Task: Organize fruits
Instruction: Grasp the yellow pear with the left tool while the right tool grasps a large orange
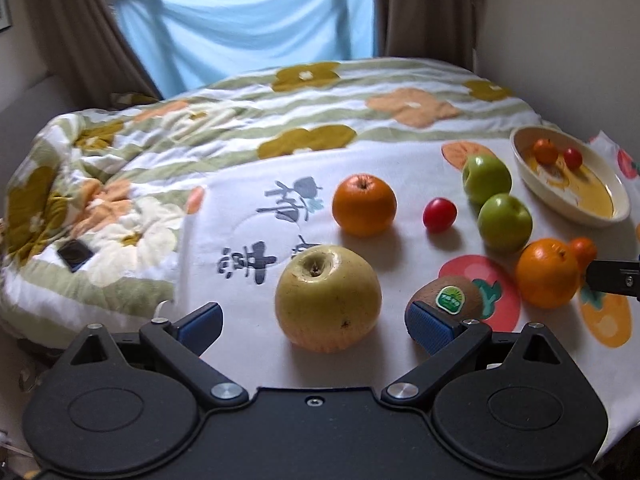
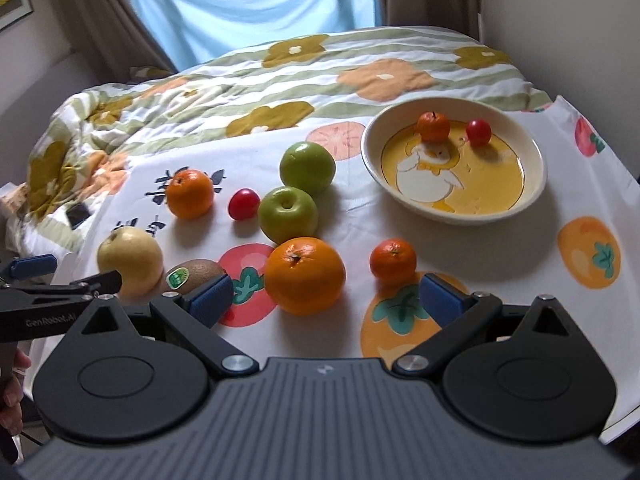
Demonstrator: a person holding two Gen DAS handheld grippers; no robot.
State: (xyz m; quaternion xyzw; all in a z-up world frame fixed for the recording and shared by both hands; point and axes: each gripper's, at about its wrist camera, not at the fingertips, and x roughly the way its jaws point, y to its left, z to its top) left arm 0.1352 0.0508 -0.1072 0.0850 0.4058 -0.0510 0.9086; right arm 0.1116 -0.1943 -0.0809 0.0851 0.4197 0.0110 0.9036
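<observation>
Fruit lies on a printed cloth over a bed. My left gripper (image 1: 314,326) is open, its blue pads either side of a yellow apple (image 1: 328,298); a kiwi (image 1: 450,300) touches the right pad. My right gripper (image 2: 326,300) is open just before a large orange (image 2: 305,275), with a small mandarin (image 2: 393,261) to its right. Two green apples (image 2: 307,167) (image 2: 288,214), a cherry tomato (image 2: 244,204) and another orange (image 2: 189,193) lie farther back. The cream bowl (image 2: 370,152) with a duck picture holds a small mandarin (image 2: 433,126) and a cherry tomato (image 2: 479,132).
A floral quilt (image 1: 120,184) bunches up at the left with a dark phone-like object (image 1: 75,255) on it. Curtains and a blue cloth (image 1: 256,24) hang behind the bed. A hand (image 2: 12,392) holds the left gripper's handle at the left edge.
</observation>
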